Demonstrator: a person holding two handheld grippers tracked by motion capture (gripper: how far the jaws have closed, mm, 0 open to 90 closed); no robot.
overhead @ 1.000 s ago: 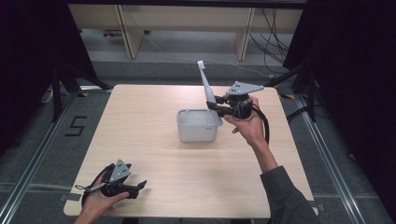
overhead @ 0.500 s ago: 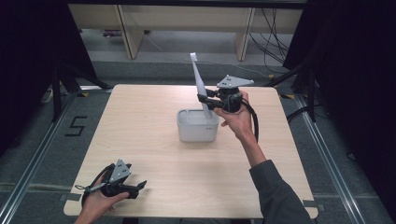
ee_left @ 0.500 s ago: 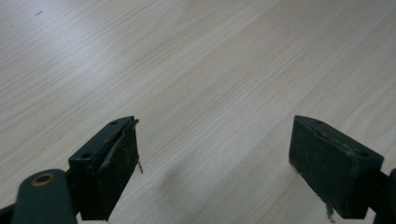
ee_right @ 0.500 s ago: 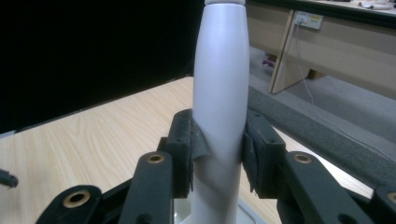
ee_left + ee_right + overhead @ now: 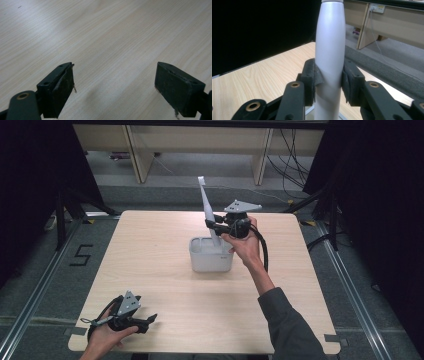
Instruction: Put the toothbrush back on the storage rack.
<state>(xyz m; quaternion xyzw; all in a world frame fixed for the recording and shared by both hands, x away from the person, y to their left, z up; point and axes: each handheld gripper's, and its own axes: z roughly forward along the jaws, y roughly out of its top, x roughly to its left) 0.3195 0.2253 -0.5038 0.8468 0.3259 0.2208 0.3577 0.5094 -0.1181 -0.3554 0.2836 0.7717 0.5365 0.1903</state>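
Note:
A long white handle [image 5: 206, 205] stands nearly upright, its top leaning left, and its lower end dips into a white rectangular tub [image 5: 211, 255] at the table's middle. My right gripper [image 5: 212, 226] is shut on the handle just above the tub's rim. In the right gripper view both pads press the handle [image 5: 329, 45] from the sides, at my right gripper [image 5: 329, 82]. My left gripper [image 5: 150, 320] rests in a hand at the table's front left corner. Its jaws stand wide open over bare wood, with nothing between them at my left gripper [image 5: 115, 92].
The wooden table [image 5: 150, 250] has bare room left of and in front of the tub. Beyond its far edge stand wooden furniture legs [image 5: 135, 155] and cables on a grey floor. Black curtains close off both sides.
My right gripper has carried the white handle leftward and slightly down, from the tub's right side to over the tub. The left gripper has stayed put.

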